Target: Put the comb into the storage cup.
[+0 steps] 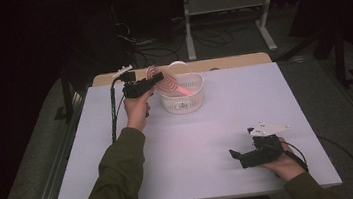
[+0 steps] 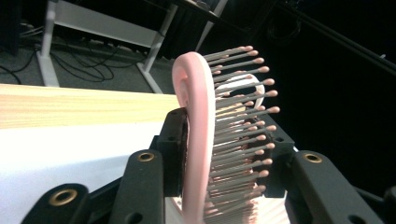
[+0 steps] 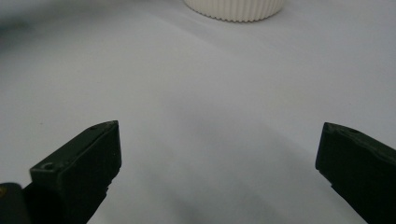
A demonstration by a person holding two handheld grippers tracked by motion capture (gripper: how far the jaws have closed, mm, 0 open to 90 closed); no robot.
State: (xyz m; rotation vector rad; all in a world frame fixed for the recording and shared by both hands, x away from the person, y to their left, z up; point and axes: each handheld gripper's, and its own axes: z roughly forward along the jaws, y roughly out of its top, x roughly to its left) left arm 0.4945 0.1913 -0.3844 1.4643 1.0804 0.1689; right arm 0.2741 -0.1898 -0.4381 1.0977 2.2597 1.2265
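My left gripper pinches the pink hairbrush over the far white basket; right gripper gapes, empty. Loosening early could tip the brush onto the table.

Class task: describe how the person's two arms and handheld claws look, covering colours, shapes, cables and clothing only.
Both arms wear olive-green long sleeves. The left claw is black, with a black cable trailing from it and a small white plate on top. The right claw is black too, topped by a grey three-cornered plate. Its jaw arms show brass-coloured rivets up close.

Pink hairbrush upright, handle in basket.
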